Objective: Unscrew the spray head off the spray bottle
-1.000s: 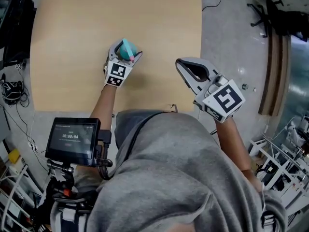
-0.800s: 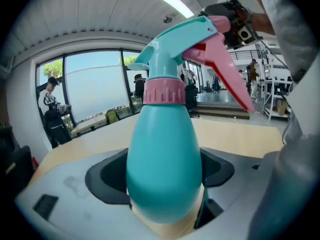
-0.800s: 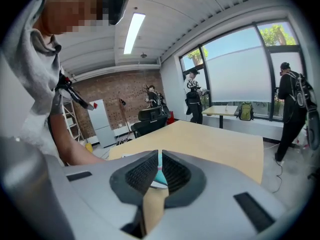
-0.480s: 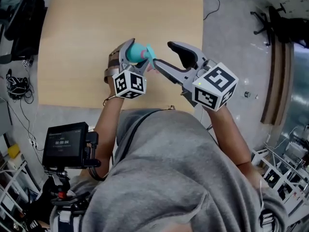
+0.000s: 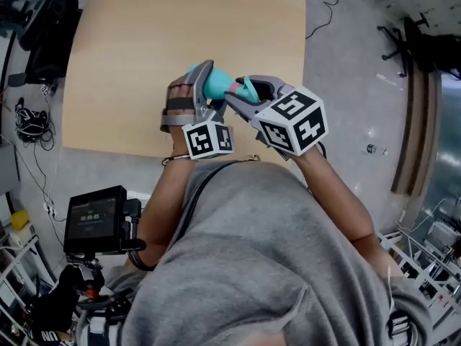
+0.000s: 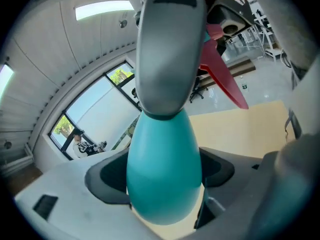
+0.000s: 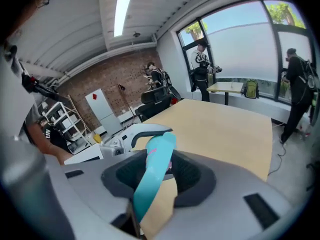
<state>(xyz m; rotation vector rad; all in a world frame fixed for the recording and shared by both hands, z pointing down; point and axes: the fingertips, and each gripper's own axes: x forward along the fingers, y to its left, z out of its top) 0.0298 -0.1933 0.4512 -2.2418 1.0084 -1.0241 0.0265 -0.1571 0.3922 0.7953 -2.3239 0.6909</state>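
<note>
**Student:** Where is the spray bottle (image 6: pixel 164 174)?

**Tutor:** Raised above the near edge of the wooden table (image 5: pixel 144 42), lying roughly sideways between the two grippers. The left gripper (image 5: pixel 209 89) is clamped on the teal body, with both pads pressed against its widest part.

**Student:** And the spray head (image 7: pixel 156 169)?

**Tutor:** At the bottle's right end in the head view. The right gripper (image 5: pixel 243 96) has its jaws partly apart and closing, and the teal head fills the gap between the dark pads. The pink trigger (image 6: pixel 222 71) juts out beyond the grey jaw.

**Student:** Do the grippers touch?

**Tutor:** Their marker cubes lie near each other but apart, just above the person's grey hoodie (image 5: pixel 252 265).
</note>
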